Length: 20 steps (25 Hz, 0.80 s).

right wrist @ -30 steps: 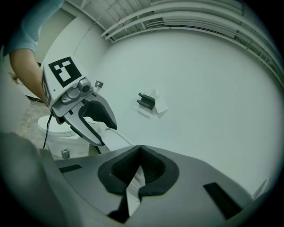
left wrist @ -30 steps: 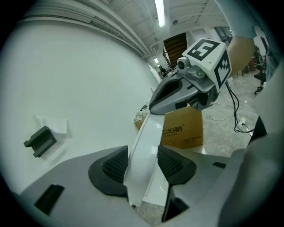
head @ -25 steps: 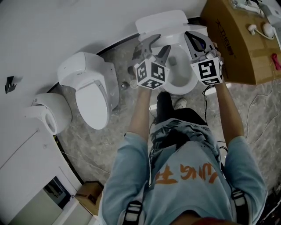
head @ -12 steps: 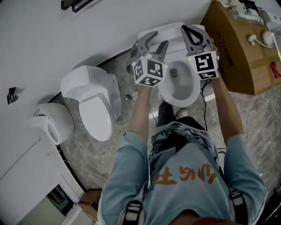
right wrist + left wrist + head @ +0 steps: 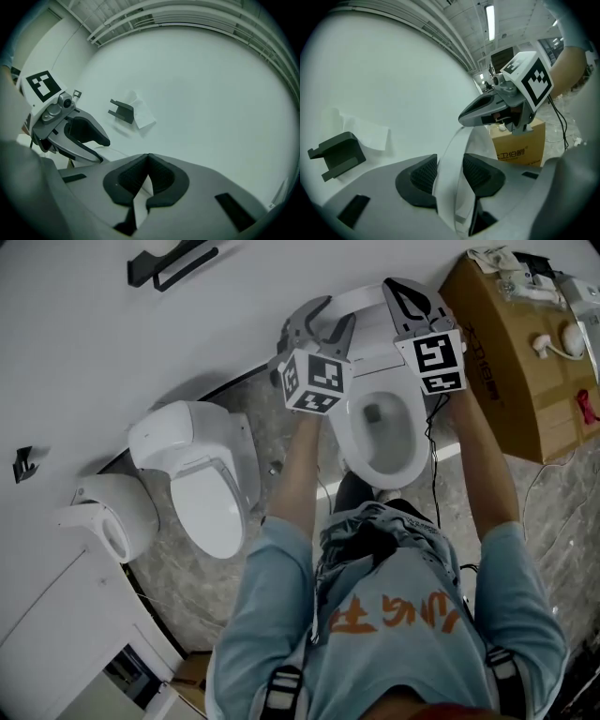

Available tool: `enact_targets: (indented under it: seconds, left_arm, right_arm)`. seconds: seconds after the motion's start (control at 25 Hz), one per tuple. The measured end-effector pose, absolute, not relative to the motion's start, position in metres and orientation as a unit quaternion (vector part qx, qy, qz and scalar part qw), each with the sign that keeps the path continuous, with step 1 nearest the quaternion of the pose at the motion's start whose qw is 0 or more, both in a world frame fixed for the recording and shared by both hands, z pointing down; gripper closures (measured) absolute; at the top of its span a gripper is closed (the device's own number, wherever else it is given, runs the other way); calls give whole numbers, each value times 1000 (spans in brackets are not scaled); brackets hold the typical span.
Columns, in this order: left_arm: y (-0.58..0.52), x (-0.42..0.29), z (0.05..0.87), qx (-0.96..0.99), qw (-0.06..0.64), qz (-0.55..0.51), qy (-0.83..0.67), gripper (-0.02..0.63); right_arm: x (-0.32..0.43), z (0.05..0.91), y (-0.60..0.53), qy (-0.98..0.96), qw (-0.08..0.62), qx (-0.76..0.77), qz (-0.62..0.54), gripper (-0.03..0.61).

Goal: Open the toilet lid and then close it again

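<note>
Judging the lift nearly finished, the left gripper (image 5: 449, 176), whose jaws have just been closing and clamp the toilet lid (image 5: 455, 147) by its rim, should ease it upright behind the bowl (image 5: 345, 432), the right gripper (image 5: 148, 161), jaws together, merely steadying.

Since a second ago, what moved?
The left hand-held gripper and right hand-held gripper moved toward the wall, tipping the toilet lid up. The left's jaws have been closing on the lid's edge. The right stayed shut; the neighbouring toilet stayed put.
</note>
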<state>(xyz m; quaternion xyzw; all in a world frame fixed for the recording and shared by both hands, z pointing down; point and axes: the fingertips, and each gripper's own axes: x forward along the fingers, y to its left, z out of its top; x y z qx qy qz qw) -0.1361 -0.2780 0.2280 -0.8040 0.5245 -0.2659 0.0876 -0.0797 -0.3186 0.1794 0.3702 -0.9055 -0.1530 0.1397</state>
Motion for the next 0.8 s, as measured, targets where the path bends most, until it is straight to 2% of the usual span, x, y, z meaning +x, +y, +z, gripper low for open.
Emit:
enact_targets:
  seconds: [0.16,0.8]
  left_arm:
    - [-308,-151,230,-792,100,-281,532,450]
    - [-401,-206,241,-797,75,-250,545,476]
  right_arm:
    - [-93,177,-347,-905,142,372,-151,568]
    - [-147,186,-443,-903,163,376,-127,568]
